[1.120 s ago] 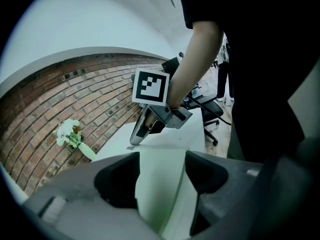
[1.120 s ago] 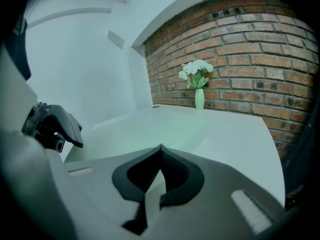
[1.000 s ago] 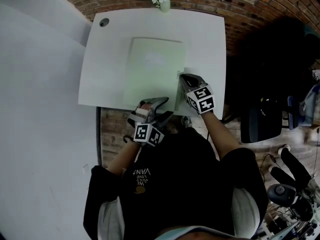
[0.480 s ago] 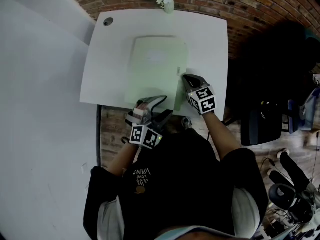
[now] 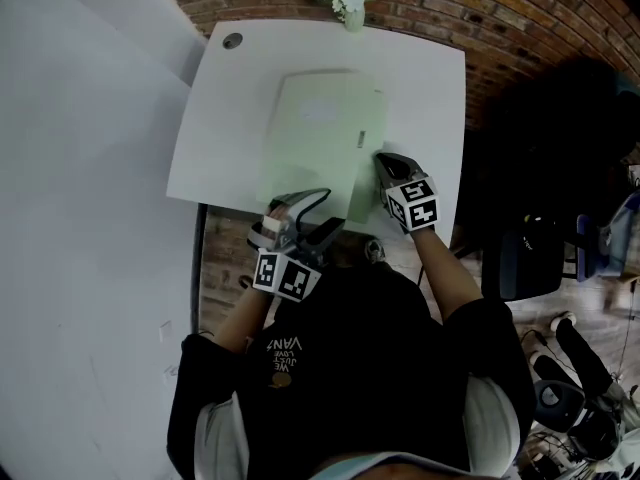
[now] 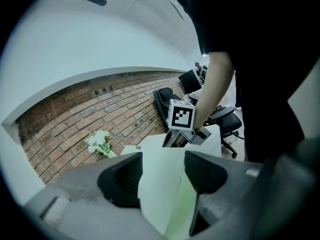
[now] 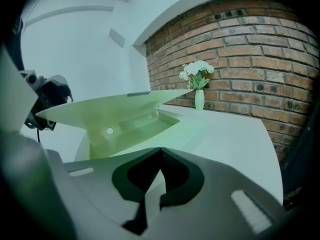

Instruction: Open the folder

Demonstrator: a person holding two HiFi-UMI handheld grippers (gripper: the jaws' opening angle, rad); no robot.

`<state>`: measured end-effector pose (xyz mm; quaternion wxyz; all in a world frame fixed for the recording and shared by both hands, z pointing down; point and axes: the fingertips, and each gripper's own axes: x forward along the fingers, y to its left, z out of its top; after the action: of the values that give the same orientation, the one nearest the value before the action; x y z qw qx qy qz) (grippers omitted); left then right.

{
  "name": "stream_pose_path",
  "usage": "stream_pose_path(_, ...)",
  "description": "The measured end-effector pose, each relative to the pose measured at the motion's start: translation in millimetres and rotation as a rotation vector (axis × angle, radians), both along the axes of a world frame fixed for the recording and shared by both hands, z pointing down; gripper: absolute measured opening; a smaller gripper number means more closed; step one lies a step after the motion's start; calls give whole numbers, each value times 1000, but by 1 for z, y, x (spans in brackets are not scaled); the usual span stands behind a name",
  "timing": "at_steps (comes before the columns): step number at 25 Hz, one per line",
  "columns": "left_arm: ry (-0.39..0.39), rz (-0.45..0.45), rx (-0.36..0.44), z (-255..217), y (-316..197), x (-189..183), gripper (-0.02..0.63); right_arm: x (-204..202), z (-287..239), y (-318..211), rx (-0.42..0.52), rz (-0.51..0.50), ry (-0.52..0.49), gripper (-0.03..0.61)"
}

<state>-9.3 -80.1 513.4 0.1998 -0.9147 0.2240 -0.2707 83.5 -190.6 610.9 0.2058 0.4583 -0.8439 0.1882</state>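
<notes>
- The folder (image 5: 320, 138) lies in the middle of the worktop (image 5: 425, 78), with its near edge towards the person.
- The left gripper (image 6: 163, 171) is at the folder's near edge. Its fingers (image 6: 122, 176) stand partly apart, and the pale cover (image 7: 115, 109) is clamped between them.
- The right gripper (image 7: 160, 150) is at the folder's right side, close to the near corner. Its fingers are pressed together at the tips. A thin pale strip shows low between them, and I cannot tell if it belongs to the folder.
- What changed in the last second: in the head view a darker green strip now runs along the folder's right side, where it was hardly seen before. Both grippers kept almost the same places by the folder.
- In the right gripper view the cover stands up like a wedge, and a tray (image 7: 145, 126) with a round hole (image 7: 109, 131) is visible under it.
- I judge that the opening has begun but is not finished. The cover must swing much further up and over.
- A risk: the thin cover may bend or slip out of the left fingers.
</notes>
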Motion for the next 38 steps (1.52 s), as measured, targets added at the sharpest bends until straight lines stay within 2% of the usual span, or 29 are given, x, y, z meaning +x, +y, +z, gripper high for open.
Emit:
stream_pose_path(20,175,-168,116,-71,-23,-70,265,1,0,-1,-12,36,39,2)
stream_pose_path(38,206,-367,247,-106,-47,-163,265,2,1,-1,-20,88,59,2)
